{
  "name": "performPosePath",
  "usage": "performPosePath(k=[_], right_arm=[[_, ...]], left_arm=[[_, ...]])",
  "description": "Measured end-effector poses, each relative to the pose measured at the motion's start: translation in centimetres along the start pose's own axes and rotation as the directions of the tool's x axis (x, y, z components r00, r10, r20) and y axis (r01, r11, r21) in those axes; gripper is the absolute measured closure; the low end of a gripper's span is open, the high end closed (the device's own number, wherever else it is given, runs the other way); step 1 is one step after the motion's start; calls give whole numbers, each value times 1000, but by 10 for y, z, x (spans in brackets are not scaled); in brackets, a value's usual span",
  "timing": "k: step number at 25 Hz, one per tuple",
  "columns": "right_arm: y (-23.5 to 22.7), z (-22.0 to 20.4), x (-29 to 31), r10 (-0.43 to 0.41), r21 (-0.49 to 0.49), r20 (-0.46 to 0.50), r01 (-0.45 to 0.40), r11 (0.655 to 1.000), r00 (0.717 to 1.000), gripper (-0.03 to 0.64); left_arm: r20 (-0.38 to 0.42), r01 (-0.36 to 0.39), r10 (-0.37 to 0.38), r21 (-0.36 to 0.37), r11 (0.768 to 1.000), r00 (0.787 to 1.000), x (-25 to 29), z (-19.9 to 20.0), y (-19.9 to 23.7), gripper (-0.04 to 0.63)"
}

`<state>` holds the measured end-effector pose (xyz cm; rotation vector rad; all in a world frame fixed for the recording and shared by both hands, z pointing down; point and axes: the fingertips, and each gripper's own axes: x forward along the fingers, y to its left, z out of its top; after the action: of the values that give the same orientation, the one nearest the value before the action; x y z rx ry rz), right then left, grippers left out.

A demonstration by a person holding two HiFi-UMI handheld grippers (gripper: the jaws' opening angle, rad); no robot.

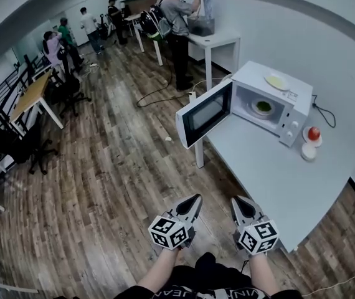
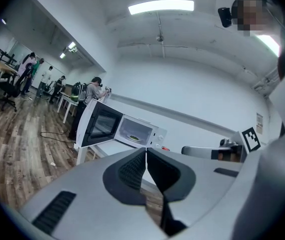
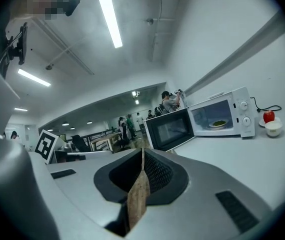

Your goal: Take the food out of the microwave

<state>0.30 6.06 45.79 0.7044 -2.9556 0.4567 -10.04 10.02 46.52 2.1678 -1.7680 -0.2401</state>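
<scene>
Wood-plank floor (image 1: 103,167) takes most of the room, and a white surface (image 1: 271,179) runs along the wall at the right.

The left gripper (image 1: 196,198) and the right gripper (image 1: 236,199) are side by side over the floor, near the front edge of the surface. Each gripper view shows its own jaws pressed together with nothing between them.

Further away, the microwave (image 1: 271,92) stands at the far end of the surface. Its door (image 1: 205,113) is swung wide open and reaches out over the floor. Inside, the food (image 1: 263,106) is a green heap on a pale plate (image 1: 255,109).

Only the head view shows the yellow plate (image 1: 277,81) on top of the microwave. The right gripper view shows most clearly the red fruit (image 3: 268,116) and the white bowl (image 3: 273,128), which are just beside the microwave.

Between the grippers and the microwave the surface is bare. Several people (image 1: 174,17) stand at the far tables, well apart.
</scene>
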Motion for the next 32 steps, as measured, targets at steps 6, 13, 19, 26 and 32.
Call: performPosePath(k=[6,13,19,26,32], right_arm=[[-49,9,31,-26,-9,-8,26,1000,1000,581],[-75,9,47,-51,-4,-25,51,999,998,581],[-105,-3,46,-102,23,-25,103,994,994,581],[-154,21,69,-203,-11,28,203,979,979,581],[-195,45,102,-243,-21,29,243,970,970,581]], left_arm=[[7,52,-53,5,999,999,67,9,13,580],[-40,101,-102,-5,995,994,105,-4,13,580],[-46,143,-143,1,990,989,140,-10,14,580],[-52,248,-246,39,968,968,217,2,11,580],[-68,313,-309,51,949,949,282,19,16,580]])
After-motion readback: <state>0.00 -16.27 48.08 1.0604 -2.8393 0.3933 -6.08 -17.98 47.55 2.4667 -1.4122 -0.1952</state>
